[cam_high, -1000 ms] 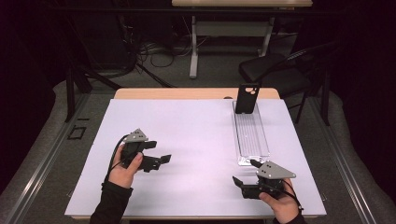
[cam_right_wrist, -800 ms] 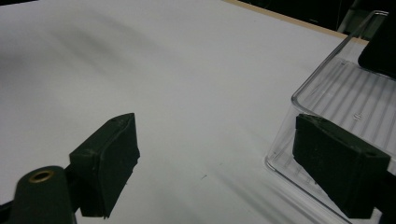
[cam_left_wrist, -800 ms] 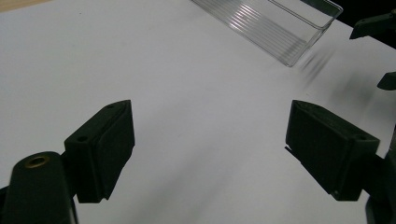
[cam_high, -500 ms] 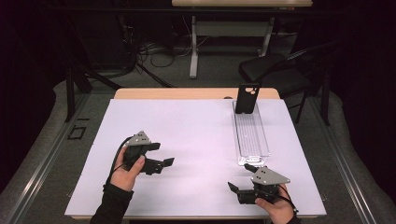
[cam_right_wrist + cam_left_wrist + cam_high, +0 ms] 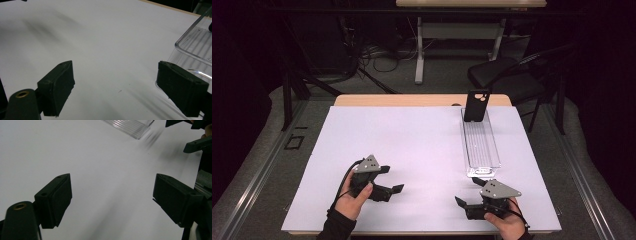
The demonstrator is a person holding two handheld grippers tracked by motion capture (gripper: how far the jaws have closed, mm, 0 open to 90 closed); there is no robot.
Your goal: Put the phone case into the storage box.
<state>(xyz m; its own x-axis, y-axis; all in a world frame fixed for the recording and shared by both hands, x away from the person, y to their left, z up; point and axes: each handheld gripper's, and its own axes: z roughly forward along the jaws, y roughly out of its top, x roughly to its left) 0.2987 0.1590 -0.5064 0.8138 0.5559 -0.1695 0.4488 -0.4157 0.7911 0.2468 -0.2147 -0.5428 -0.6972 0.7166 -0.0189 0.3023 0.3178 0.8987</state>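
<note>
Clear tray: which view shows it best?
High view: the whole clear tray shows on the white table, with a black phone case upright at its far end. The left gripper view catches one corner; the right gripper view shows its near rim.

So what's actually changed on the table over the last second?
The left tongs slid a little nearer the person and sank toward the white sheet. The right tongs dipped toward the near edge and came partly back. Both are open and hold nothing. The clear tray and the black phone case at its far end stayed put.
</note>
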